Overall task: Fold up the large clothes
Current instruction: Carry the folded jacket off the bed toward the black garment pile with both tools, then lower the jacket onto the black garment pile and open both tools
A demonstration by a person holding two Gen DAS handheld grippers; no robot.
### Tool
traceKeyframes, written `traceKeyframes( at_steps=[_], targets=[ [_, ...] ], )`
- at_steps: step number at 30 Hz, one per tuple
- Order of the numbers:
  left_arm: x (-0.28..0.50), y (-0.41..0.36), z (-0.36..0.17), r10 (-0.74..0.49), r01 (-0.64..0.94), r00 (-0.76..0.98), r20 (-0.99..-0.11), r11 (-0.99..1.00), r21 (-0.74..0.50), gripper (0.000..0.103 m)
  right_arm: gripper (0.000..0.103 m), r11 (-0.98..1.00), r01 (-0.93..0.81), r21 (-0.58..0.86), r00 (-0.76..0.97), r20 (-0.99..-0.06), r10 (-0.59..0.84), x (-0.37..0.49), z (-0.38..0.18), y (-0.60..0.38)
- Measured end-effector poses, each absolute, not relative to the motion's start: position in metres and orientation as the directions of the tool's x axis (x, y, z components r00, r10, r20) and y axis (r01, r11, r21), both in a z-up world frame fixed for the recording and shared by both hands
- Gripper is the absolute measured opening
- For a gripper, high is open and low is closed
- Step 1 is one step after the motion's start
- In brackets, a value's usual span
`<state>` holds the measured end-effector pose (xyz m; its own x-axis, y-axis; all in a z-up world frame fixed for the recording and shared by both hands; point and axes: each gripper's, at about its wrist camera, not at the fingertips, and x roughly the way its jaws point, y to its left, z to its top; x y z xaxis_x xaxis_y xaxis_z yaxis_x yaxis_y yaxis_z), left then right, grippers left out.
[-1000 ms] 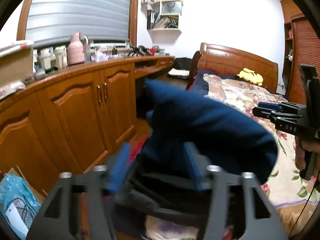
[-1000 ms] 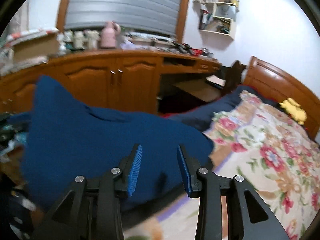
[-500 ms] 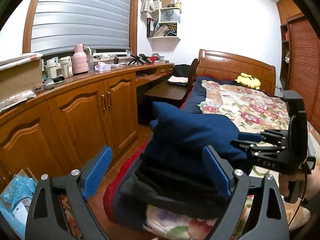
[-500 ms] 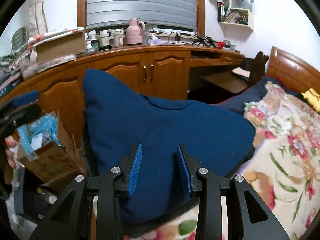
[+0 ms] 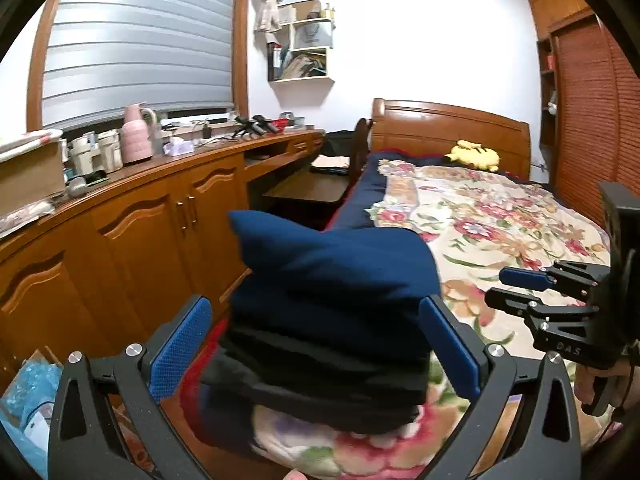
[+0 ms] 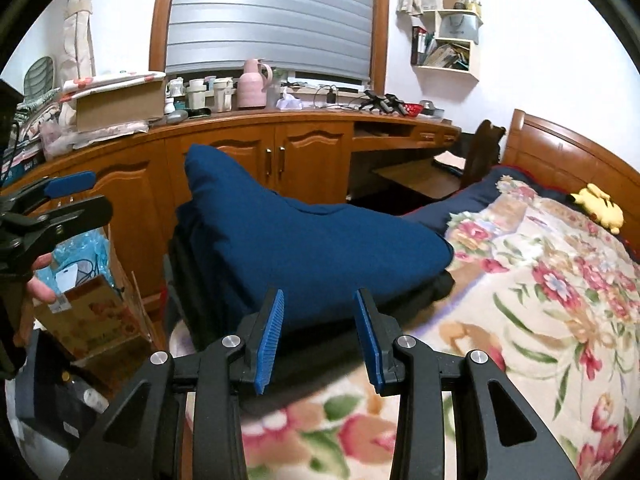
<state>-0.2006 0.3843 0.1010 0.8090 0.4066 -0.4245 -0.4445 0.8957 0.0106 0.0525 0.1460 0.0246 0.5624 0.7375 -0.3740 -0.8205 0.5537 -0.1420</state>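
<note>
Folded navy garment (image 5: 336, 276) on bed corner — between wide-spread left hand-held gripper (image 5: 316, 344), right hand-held gripper (image 6: 318, 334) parted, empty

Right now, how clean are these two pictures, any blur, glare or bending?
Left wrist view: strong fisheye bending, the cabinets curve; the white wall is washed out; the folded blue garment is soft at its lower edge. Right wrist view: same bending; the floral bedspread smears near the right gripper, while the window blind stays sharp.
</note>
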Motion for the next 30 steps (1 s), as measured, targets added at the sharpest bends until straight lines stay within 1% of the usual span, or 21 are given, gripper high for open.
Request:
traceKeyframes(
  at_steps=[10, 12, 14, 15, 16, 22, 27, 30],
  targets=[
    [-0.164, 0.329, 0.085, 0.314, -0.343, 0.843, -0.436, 0.939, 0.012, 0.103, 0.038, 0.628, -0.766, -0.138, 0.628, -0.371, 0.685, 0.031, 0.014, 0.077],
    [-0.155, 0.313, 0.081, 0.279, -0.308, 0.857, -0.433, 0.952, 0.004, 0.103, 0.046, 0.651, -0.748, -0.13, 0.646, -0.367, 0.669, 0.028, 0.012, 0.06],
    [-0.148, 0.299, 0.077, 0.248, -0.275, 0.866, -0.433, 0.962, 0.001, 0.103, 0.057, 0.67, -0.733, -0.115, 0.658, -0.367, 0.658, 0.024, 0.008, 0.042],
    [-0.143, 0.289, 0.075, 0.227, -0.253, 0.872, -0.434, 0.967, -0.003, 0.103, 0.06, 0.683, -0.722, -0.111, 0.669, -0.365, 0.647, 0.023, 0.007, 0.034],
    [-0.14, 0.281, 0.072, 0.209, -0.236, 0.877, -0.434, 0.972, -0.009, 0.103, 0.065, 0.697, -0.709, -0.11, 0.681, -0.364, 0.635, 0.02, 0.004, 0.023],
    [-0.113, 0.228, 0.052, 0.113, -0.142, 0.889, -0.443, 0.989, -0.034, 0.103, 0.08, 0.784, -0.618, -0.066, 0.744, -0.371, 0.556, 0.011, -0.013, -0.027],
    [-0.085, 0.182, 0.034, 0.08, -0.098, 0.889, -0.451, 0.995, -0.018, 0.103, 0.082, 0.849, -0.526, -0.051, 0.803, -0.359, 0.476, 0.001, -0.023, -0.056],
    [-0.07, 0.155, 0.026, 0.063, -0.077, 0.897, -0.438, 0.997, -0.015, 0.103, 0.082, 0.883, -0.468, -0.03, 0.835, -0.343, 0.431, -0.006, -0.029, -0.079]
  ],
)
